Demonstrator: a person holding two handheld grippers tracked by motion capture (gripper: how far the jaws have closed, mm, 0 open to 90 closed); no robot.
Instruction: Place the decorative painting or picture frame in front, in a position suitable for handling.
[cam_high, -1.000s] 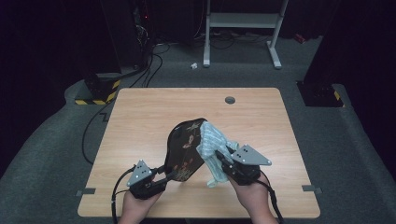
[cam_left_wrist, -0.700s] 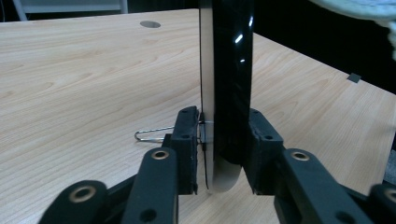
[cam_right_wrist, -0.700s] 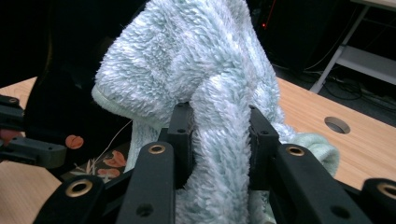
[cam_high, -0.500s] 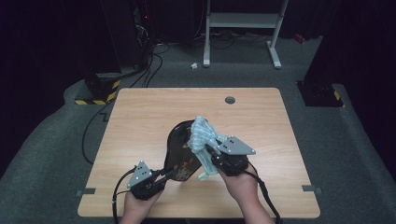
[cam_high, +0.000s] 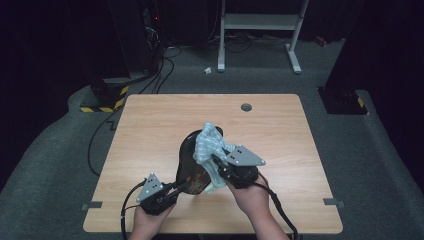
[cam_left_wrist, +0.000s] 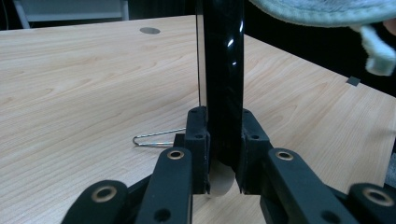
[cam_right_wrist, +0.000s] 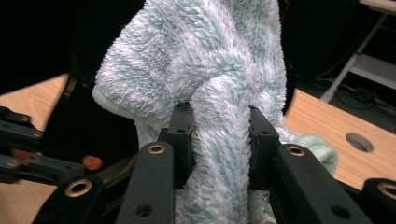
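Fluffy pale-teal cloth (cam_high: 209, 142) – soft, light, bunches easy; right gripper (cam_right_wrist: 219, 135) pinching thick fold of it, lower centre of high view, draped over black plate (cam_high: 192, 165); plate glossy, stiff, likely slippery, probably breakable – best taken at rim; left gripper (cam_left_wrist: 223, 140) jaws just been closing, now clamped on its edge, plate standing upright off wooden table (cam_high: 150, 130); thin wire clip (cam_left_wrist: 156, 137) lying beside.

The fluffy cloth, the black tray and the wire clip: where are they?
Cloth (cam_right_wrist: 219, 60), right gripper view, its bunched upper part.
Tray (cam_left_wrist: 224, 70), left gripper view, its glossy edge.
Wire clip (cam_left_wrist: 156, 137), left gripper view, its loop.
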